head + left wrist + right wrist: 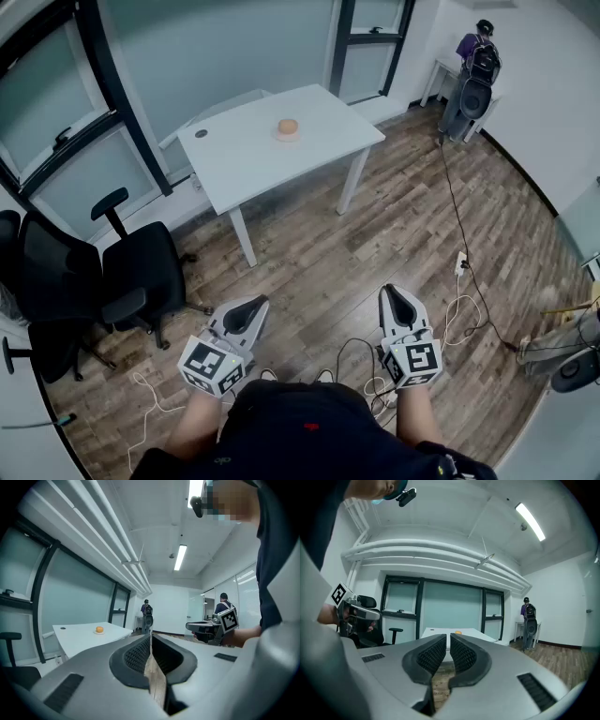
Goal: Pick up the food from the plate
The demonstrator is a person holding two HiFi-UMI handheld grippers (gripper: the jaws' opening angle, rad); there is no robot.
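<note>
The food (288, 126) is a small round orange piece on a plate (277, 137), on the white table (234, 164) in the upper middle of the head view. It is well apart from both of your grippers, which hang low at the bottom of the frame. It looks round, so no long axis dictates your approach angle.

Your left gripper (246, 309) has its jaws pressed together with nothing between them. Your right gripper (398, 298) is the same: pads together and empty.

In the left gripper view the food (99, 629) sits off to the left of the jaw line. In the right gripper view it (458, 632) shows just above the jaw tips, nearly dead ahead. So the right gripper looks better aimed, though neither is clearly nearer.

Bare wood floor lies between you and the table. The food sits towards the far side of the tabletop, so you will likely have to reach over the near edge or come round the right-hand corner.

Watch the black office chair (141, 272) at lower left, and the loose cables (459, 309) on the floor at lower right, beside your right gripper. Both jaws need opening before you arrive.
</note>
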